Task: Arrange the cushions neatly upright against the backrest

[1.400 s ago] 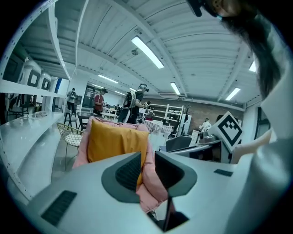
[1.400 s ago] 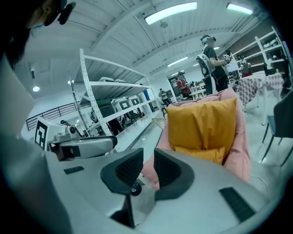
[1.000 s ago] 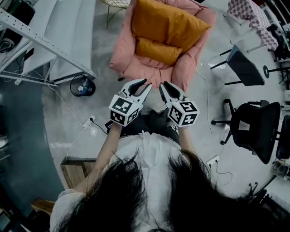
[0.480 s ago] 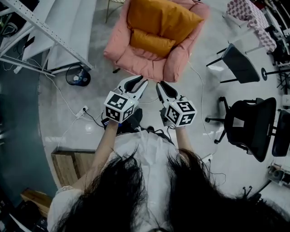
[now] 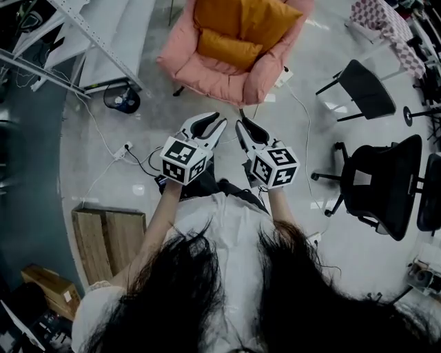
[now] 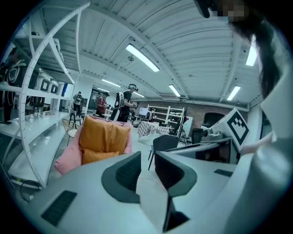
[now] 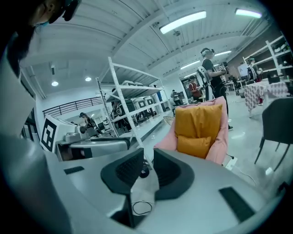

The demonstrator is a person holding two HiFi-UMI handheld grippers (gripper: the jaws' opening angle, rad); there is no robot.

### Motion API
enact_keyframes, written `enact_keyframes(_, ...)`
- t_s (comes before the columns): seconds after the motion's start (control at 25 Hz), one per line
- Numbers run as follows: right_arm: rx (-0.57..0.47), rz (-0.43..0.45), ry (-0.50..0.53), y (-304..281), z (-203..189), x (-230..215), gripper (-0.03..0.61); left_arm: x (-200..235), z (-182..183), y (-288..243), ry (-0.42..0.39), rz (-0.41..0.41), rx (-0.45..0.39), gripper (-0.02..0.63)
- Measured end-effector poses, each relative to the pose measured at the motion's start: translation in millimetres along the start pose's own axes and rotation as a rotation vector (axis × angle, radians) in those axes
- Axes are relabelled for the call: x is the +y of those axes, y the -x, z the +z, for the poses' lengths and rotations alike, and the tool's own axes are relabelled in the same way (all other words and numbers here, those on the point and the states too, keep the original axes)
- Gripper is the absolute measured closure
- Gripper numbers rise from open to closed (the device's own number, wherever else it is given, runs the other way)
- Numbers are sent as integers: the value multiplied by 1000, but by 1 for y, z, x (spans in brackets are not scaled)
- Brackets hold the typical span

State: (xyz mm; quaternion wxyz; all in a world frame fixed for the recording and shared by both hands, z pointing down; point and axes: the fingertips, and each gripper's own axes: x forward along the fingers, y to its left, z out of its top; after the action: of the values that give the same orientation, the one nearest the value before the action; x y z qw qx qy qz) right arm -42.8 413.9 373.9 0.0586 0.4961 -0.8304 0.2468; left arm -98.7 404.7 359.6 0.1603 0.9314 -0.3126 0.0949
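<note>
A pink armchair (image 5: pixel 227 72) stands on the floor at the top of the head view. A large orange cushion (image 5: pixel 241 17) stands upright against its backrest, and a smaller orange cushion (image 5: pixel 229 48) leans in front of it on the seat. My left gripper (image 5: pixel 210 124) and right gripper (image 5: pixel 247 127) are held side by side, well short of the chair, pointing at it. Both are narrowly open with nothing between the pads. The left gripper view shows the large cushion (image 6: pixel 104 135) far off; the right gripper view shows the large cushion (image 7: pixel 198 119) above the small cushion (image 7: pixel 194 145).
A white shelving rack (image 5: pixel 89 34) runs along the left, with a round black object (image 5: pixel 122 100) beside it. A grey chair (image 5: pixel 362 86) and a black office chair (image 5: pixel 386 186) stand at right. Cables (image 5: pixel 131 155) lie on the floor, a wooden crate (image 5: pixel 110 238) at lower left.
Both grippers and the person have backed away from the armchair, which now sits higher and smaller in the head view. The cushions have not moved and the jaws keep the same gap.
</note>
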Motion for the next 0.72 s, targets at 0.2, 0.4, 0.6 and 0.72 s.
enact_keyframes(0.2,-6,36,7,29,-16,14,502,-35,-15,17,-17,15,9,511)
enact_keyframes(0.4,-7,54,17,50,-27,26,505,-57,-26,31,-34,24,19,511)
enact_keyframes(0.6,-25,62,28,63,-26,28,505,-70,-23,35,-55,30,4,511)
enact_keyframes(0.72,-28,66,39,69,-27,28,505,-74,-19,39,-63,40,-10,511)
